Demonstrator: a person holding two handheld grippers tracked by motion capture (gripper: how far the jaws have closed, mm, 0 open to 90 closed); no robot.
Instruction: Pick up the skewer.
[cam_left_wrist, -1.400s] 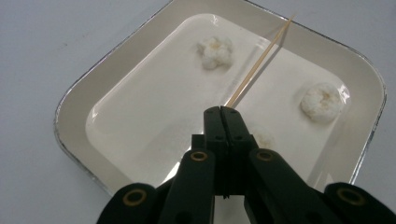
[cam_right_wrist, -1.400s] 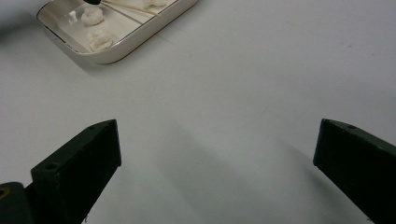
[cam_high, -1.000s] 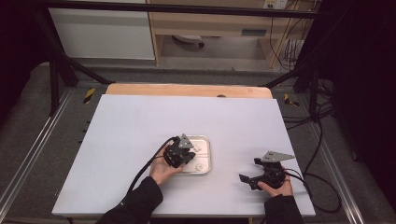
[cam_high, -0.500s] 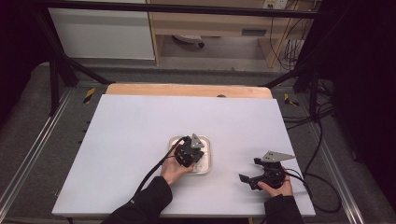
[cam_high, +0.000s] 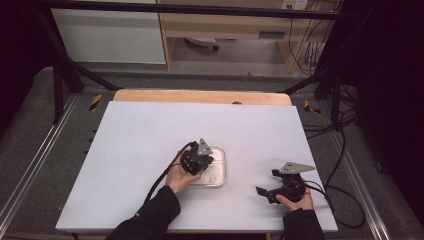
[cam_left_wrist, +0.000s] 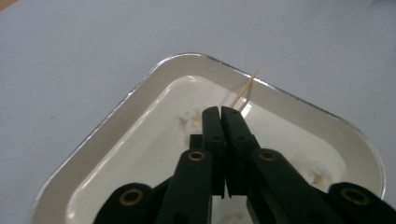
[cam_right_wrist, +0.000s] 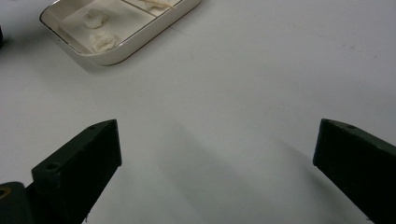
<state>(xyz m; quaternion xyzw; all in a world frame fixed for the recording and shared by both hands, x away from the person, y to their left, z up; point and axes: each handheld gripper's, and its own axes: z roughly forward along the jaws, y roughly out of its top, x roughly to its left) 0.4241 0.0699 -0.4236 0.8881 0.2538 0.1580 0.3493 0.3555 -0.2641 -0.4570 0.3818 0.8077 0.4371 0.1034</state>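
So the left claw (cam_left_wrist: 220, 111) is clenched on a thin wooden toothpick (cam_left_wrist: 243, 90), which pokes out past its tips toward 1 o'clock, over the shallow white rounded-rectangle dish (cam_left_wrist: 140, 88). I'd guess the pick weighs next to nothing, is stiff but snaps easily, and could twist or slip between flat pads, so pinching near the middle seems safest. A few soft white cotton-like lumps (cam_right_wrist: 102, 41) sit in the dish. The right claw (cam_right_wrist: 215, 154) is released, resting on the pale worktop (cam_high: 150, 130) at about 4 o'clock from the dish. Nothing's in the way.
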